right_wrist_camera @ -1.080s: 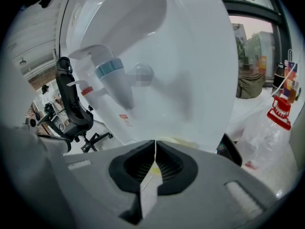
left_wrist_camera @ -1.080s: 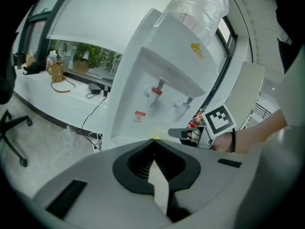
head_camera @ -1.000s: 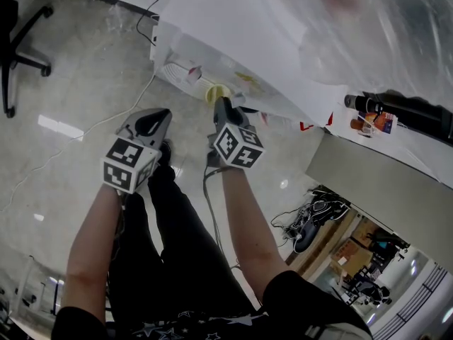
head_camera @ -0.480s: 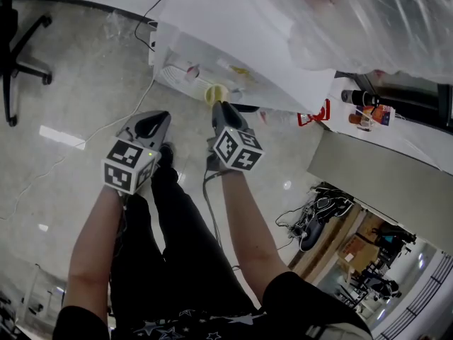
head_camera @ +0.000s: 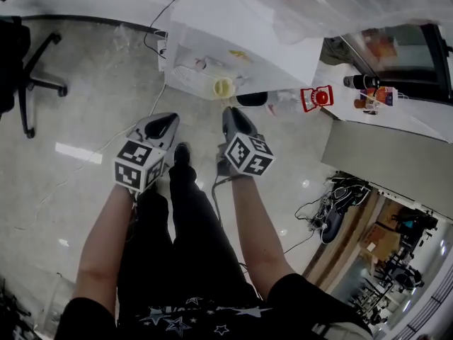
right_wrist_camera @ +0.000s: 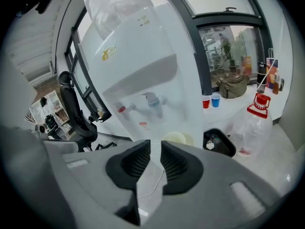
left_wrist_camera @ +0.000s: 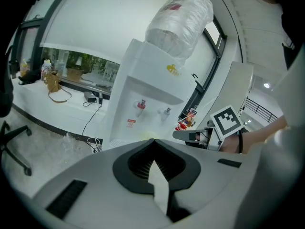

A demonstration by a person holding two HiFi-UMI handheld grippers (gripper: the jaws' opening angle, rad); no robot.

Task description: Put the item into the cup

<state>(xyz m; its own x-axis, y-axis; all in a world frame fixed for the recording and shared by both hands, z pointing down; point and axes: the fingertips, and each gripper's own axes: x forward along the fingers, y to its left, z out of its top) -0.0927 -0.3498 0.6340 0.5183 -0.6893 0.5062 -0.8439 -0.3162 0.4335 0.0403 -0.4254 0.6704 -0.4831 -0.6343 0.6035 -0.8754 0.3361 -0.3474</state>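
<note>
Since a second ago the head view has swung, so the yellow cup [head_camera: 223, 87] sits a little higher in it, and the right gripper [head_camera: 233, 113], whose tip was just beside the cup, now lies clearly short of it. The left gripper [head_camera: 161, 125] has kept its place next to the right one, and a red-capped bottle [head_camera: 316, 98] has come into sight off to the right. The cup stands in the recess of the water dispenser [head_camera: 241, 30] below the taps, and in the right gripper view only its rim [right_wrist_camera: 176, 138] shows above the jaws, so whether anything is in it I cannot tell. No item can be picked out. The right gripper's [right_wrist_camera: 155, 144] jaws stand a narrow slit apart with nothing between them, and the left gripper's [left_wrist_camera: 153, 142] jaws are clenched tip to tip on nothing. By my reading the task has not begun in earnest — an item must be found and gripped, then carried to the cup and dropped in. A black tray [right_wrist_camera: 219, 142] lies just beside the cup, and both grippers are held out over the pale floor [head_camera: 92, 119], well apart from it.
</note>
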